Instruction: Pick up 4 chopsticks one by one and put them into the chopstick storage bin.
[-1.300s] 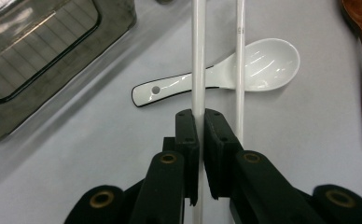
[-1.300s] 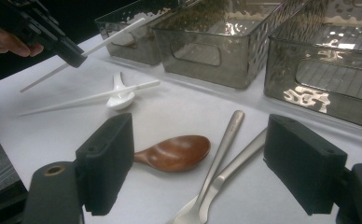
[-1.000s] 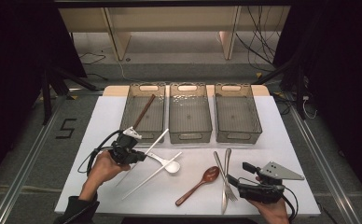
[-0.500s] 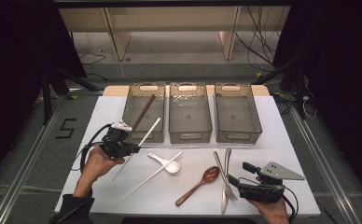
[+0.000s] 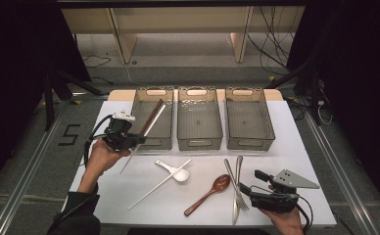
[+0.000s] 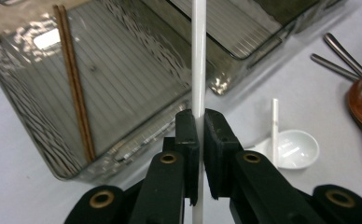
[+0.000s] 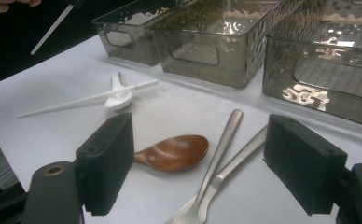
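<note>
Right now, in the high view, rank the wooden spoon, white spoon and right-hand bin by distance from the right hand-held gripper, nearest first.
From the right hand-held gripper:
1. Wooden spoon, just to its left on the table.
2. White spoon, farther left, mid-table.
3. Right-hand bin, beyond it at the back.

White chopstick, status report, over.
Left gripper shut on white plastic chopstick, above smoked-plastic left bin. Right gripper open. Nothing blocking.
</note>
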The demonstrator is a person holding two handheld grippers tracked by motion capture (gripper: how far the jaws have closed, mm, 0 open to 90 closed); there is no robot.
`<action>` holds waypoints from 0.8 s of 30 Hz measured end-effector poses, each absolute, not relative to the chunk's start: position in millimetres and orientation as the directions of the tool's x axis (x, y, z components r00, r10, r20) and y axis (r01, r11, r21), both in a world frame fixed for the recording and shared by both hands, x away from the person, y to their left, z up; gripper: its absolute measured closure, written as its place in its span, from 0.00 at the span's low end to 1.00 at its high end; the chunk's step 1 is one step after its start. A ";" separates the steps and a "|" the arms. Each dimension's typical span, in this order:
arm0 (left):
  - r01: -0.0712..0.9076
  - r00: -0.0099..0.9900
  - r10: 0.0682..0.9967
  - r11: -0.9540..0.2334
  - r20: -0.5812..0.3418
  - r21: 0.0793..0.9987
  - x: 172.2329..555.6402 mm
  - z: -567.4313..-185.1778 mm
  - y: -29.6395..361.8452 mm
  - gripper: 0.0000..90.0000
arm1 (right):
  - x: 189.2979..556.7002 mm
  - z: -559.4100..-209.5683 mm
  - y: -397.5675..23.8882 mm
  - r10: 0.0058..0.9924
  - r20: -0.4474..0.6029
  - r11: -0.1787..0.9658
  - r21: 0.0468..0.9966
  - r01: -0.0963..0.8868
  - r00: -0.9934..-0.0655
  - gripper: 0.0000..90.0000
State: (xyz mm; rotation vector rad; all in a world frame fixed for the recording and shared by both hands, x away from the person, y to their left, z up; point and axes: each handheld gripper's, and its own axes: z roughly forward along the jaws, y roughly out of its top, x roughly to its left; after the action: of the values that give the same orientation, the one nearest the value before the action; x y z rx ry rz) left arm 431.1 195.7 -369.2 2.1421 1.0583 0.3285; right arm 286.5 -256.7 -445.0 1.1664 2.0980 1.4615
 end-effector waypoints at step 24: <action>0.578 0.579 0.815 -0.380 -0.035 0.722 503.3 -339.2 193.6 0.94 | 286.8 -445.0 -256.9 0.768 0.180 0.137 0.892 0.432 -0.614 0.28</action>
State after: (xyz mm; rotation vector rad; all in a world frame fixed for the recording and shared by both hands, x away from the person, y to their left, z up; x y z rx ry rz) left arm 503.3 193.6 -339.2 2.1020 1.1049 0.4288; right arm 286.8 -256.9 -445.0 1.1625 2.0992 1.4694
